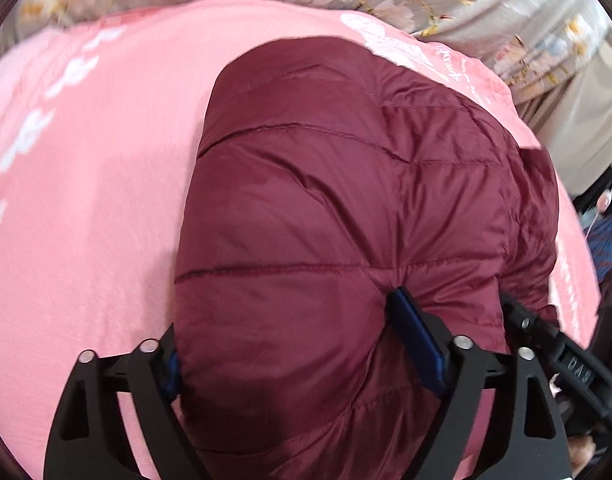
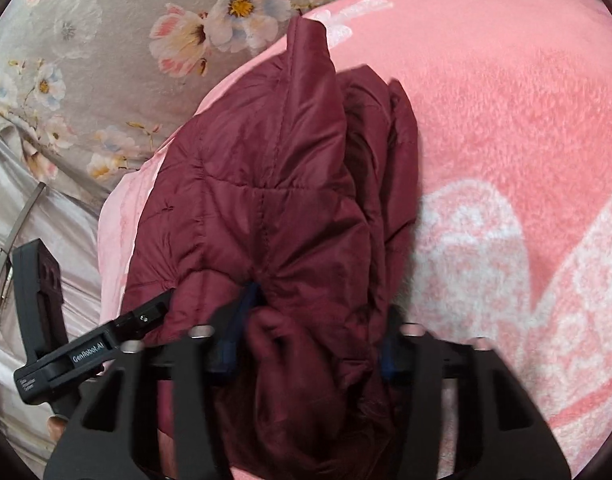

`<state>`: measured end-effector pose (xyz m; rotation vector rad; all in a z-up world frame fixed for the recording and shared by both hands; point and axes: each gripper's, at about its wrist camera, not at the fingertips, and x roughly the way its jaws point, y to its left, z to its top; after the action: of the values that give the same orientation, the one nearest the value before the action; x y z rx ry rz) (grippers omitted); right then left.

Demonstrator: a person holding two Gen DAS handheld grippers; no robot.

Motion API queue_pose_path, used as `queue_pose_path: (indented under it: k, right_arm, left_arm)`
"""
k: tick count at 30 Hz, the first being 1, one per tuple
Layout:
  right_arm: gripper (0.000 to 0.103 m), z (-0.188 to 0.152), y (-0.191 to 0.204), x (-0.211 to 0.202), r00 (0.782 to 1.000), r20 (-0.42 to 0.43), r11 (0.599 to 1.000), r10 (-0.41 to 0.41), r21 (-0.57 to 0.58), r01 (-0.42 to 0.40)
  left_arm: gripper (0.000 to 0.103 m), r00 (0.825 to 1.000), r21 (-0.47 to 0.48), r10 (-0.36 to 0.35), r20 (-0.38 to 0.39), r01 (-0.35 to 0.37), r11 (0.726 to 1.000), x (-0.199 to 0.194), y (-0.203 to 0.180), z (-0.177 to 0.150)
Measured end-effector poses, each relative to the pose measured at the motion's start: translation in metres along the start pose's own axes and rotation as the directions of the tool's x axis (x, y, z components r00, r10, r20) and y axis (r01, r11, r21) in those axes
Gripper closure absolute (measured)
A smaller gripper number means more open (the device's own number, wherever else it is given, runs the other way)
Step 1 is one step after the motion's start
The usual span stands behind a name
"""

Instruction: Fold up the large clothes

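Jacket (image 1: 346, 220): maroon, quilted, folded, laid on pink blanket (image 1: 86, 200); floral sheet (image 2: 86, 60) beyond. Gripped at wide spread by left gripper (image 1: 302, 344); bunched fold pinched by narrower right gripper (image 2: 310, 340).

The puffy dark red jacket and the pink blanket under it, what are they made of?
The jacket looks like thin, slightly shiny nylon or polyester with soft filling: stitched lines split it into puffy panels, and it crinkles finely. The pink blanket looks like fuzzy fleece or plush, matte with a short nap. Neither fibre can be told for certain.
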<state>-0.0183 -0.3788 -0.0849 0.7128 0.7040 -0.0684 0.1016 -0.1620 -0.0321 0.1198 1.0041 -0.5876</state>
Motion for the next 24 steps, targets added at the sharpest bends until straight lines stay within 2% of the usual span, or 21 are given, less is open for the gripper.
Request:
queue_pose_path:
  k: [2, 5, 7, 10, 17, 24]
  right_arm:
    - [0.082, 0.001, 0.003, -0.007, 1.000, 0.014, 1.000, -0.005, -0.004, 0.005]
    - [0.086, 0.002, 0.013, -0.018, 0.999, 0.043, 0.999, -0.024, -0.031, 0.026]
    - [0.088, 0.001, 0.022, -0.029, 0.997, 0.070, 0.998, -0.026, -0.048, 0.030]
    - [0.089, 0.000, 0.035, -0.045, 0.994, 0.108, 0.996, -0.034, -0.084, 0.043]
    - [0.090, 0.000, 0.063, -0.078, 0.979, 0.193, 0.985, -0.057, -0.147, 0.087]
    - [0.090, 0.005, 0.090, -0.107, 0.957, 0.289, 0.974, -0.041, -0.202, 0.102]
  left_arm:
    - [0.030, 0.999, 0.048, 0.031, 0.027, -0.033, 0.998, -0.008, -0.009, 0.000]
    - [0.043, 0.996, 0.112, 0.062, 0.068, -0.070, 0.991, -0.020, -0.021, 0.000]
    - [0.052, 0.995, 0.137, 0.056, 0.086, -0.067, 0.988, -0.028, -0.026, 0.000]
    - [0.059, 0.994, 0.160, 0.035, 0.101, -0.051, 0.986, -0.041, -0.029, -0.001]
    - [0.063, 0.986, 0.195, -0.005, 0.166, -0.028, 0.980, -0.073, -0.046, 0.002]
    - [0.065, 0.963, 0.233, -0.023, 0.268, -0.042, 0.971, -0.116, -0.055, 0.010]
